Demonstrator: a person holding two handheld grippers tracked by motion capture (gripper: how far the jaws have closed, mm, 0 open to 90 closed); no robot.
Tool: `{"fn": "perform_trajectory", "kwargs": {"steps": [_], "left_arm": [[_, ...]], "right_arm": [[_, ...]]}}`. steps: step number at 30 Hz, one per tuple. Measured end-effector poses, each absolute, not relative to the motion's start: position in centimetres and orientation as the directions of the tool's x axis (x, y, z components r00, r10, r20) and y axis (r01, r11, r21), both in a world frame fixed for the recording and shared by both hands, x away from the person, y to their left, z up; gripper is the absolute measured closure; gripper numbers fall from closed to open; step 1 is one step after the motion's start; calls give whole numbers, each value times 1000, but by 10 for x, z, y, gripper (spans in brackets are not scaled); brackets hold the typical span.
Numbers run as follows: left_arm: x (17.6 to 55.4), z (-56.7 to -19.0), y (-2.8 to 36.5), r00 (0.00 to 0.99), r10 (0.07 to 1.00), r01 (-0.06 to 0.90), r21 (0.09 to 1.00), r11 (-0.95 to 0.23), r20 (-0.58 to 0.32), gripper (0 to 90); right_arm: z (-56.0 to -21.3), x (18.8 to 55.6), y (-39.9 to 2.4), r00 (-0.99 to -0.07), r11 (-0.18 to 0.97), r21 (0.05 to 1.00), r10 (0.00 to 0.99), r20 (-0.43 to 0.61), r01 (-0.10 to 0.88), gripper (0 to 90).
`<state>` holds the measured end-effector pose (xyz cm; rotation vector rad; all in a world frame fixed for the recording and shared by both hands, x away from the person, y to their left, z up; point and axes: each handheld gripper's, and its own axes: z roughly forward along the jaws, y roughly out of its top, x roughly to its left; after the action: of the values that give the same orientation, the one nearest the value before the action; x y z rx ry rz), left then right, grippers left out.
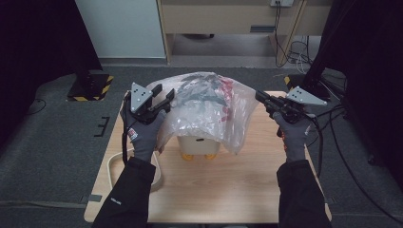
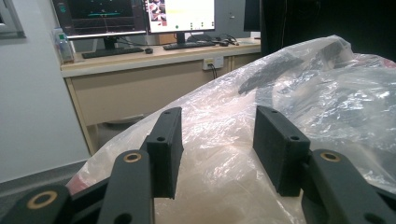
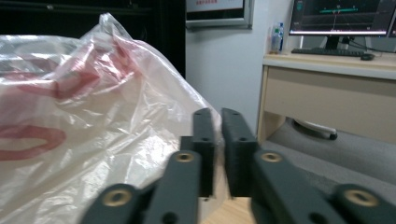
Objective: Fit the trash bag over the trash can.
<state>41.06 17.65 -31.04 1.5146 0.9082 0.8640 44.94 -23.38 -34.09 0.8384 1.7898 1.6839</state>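
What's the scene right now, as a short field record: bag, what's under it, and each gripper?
bag: clear plastic bag with red print, draped over the object on the table
object: cream body with yellow feet, mostly covered, kind unclear
left gripper: at the bag's left side, jaws apart with bag film between them, pads not clearly pressing
right gripper: at the bag's right edge, jaws nearly together; whether film is pinched is unclear

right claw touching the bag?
Cannot tell. In the right gripper view the right claw is shut with the bag close beside it, but no pinch or gap shows plainly. The high view leaves it unclear too.
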Motion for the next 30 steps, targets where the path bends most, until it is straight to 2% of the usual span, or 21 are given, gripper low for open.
{"fn": "perform_trajectory", "kwargs": {"steps": [4,12,19,30], "left_arm": [[411,-310,177,438,898,89,992,-88,41,517],[411,-309,181,443,896,90,992,-83,35,521],[410,-309,182,449,893,83,993,-85,39,521],[410,-310,180,461,886,79,993,-91,44,520]], "right_arm": [[-338,448,-230,-664,42,997,748,14,68,900],[-320,450,-217,-663,-10,1000,749,13,9,900],[-299,454,-186,-700,-13,999,714,-12,-30,900],[-286,454,-149,-761,-6,999,648,-29,-43,900]]}}
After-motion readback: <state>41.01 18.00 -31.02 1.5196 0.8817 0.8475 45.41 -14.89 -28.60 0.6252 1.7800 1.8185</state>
